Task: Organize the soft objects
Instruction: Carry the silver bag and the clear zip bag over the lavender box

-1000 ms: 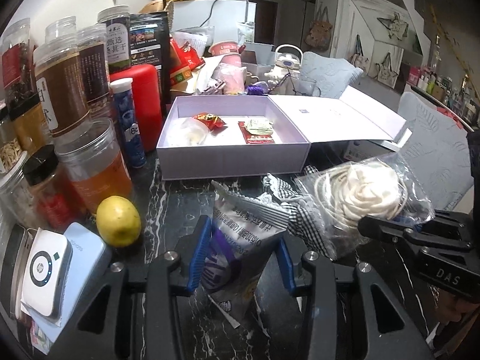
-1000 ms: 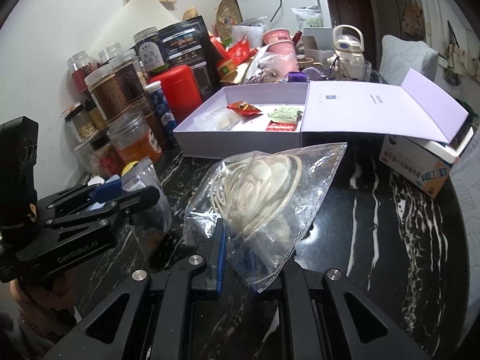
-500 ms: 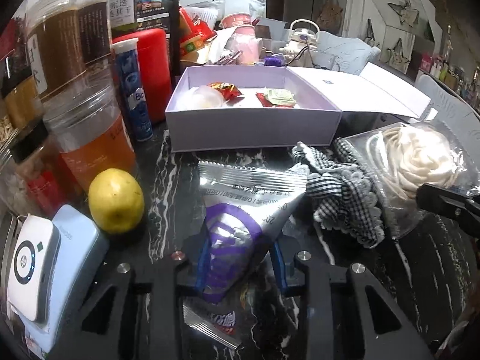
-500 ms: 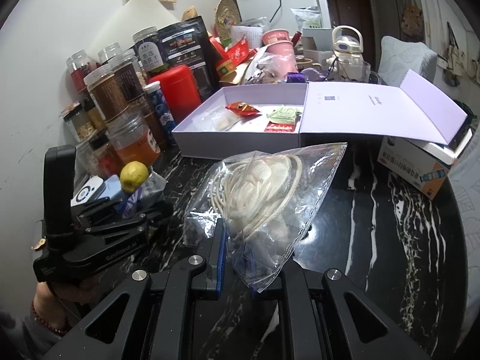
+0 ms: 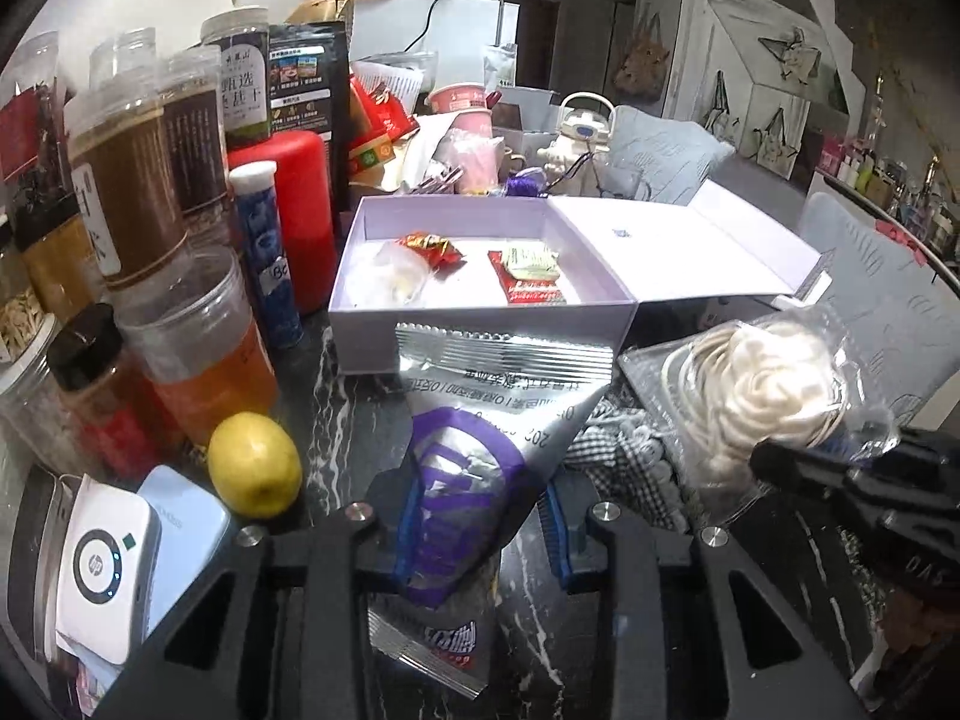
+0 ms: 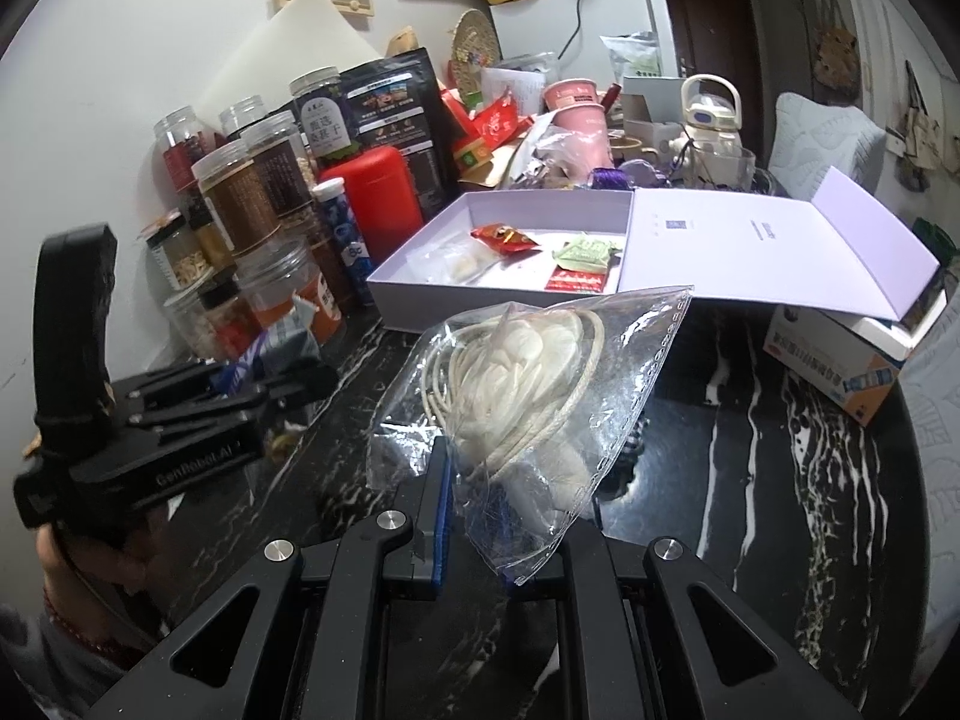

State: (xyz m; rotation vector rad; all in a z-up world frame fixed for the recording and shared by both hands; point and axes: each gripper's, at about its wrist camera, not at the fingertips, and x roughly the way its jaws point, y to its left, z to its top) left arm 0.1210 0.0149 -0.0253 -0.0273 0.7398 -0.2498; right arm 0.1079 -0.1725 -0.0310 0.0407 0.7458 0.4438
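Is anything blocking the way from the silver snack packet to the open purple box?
Nothing visible stands in the way. The silver snack packet, pinched in the left hand-held gripper, sits just in front of the purple box, whose lid is folded open to the right.

The left gripper (image 5: 480,531) pointed down at a slant, its blue pads pressed on a silver pouch (image 5: 480,450). The right gripper (image 6: 504,534) pointed down too, clamped on a clear bag (image 6: 528,384). A hand (image 6: 90,552) gripped the left handle.

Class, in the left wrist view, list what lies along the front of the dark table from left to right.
White HP device → lemon → silver-and-purple packet → checked cloth → clear bag of white cord.
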